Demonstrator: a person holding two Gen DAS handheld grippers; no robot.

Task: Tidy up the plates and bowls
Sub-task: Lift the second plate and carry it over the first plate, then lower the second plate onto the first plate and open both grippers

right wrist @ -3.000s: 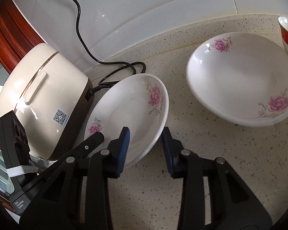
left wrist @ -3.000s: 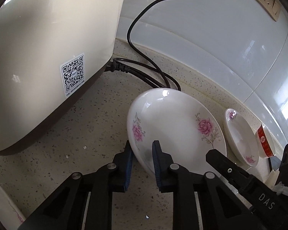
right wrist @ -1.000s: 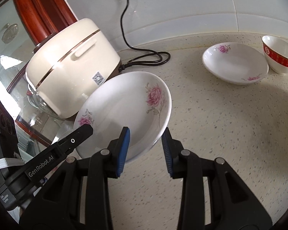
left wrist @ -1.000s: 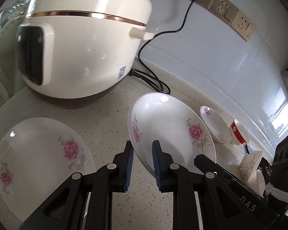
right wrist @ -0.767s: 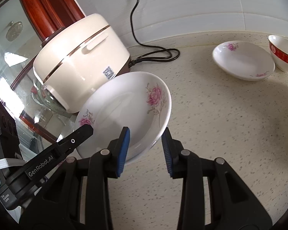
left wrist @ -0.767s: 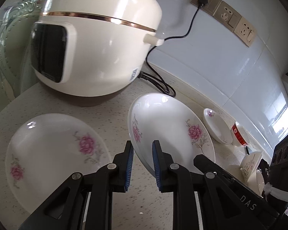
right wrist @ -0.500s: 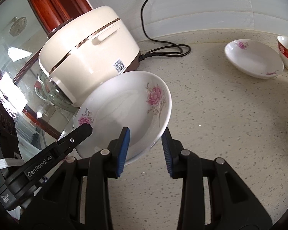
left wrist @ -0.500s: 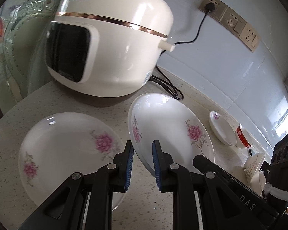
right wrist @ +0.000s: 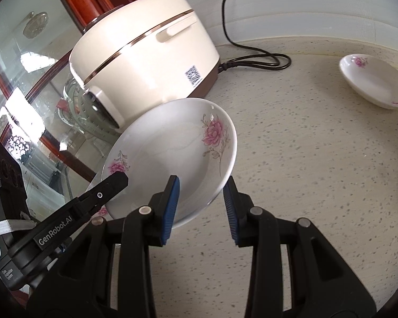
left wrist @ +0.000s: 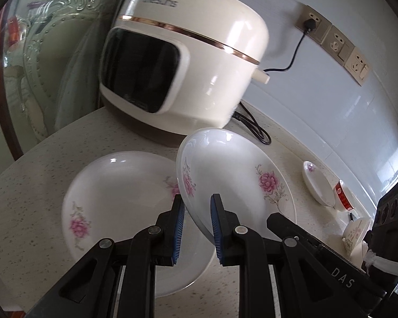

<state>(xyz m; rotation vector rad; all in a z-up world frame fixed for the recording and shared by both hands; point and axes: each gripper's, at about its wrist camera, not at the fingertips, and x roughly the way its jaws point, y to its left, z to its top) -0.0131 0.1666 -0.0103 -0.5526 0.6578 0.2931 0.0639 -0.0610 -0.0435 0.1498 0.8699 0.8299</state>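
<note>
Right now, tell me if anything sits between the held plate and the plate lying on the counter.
Nothing visible does. The held plate, gripped by both the left hand-held gripper and right hand-held gripper, hangs tilted over the counter plate; only air shows between.

Right gripper [right wrist: 201, 206] clamps the floral plate's [right wrist: 172, 156] rim, tilted above the counter [right wrist: 318, 172]; rice cooker [right wrist: 146, 61] behind; small dish [right wrist: 374, 84] far right.

Both wrist cams close; share plate [left wrist: 233, 175]
</note>
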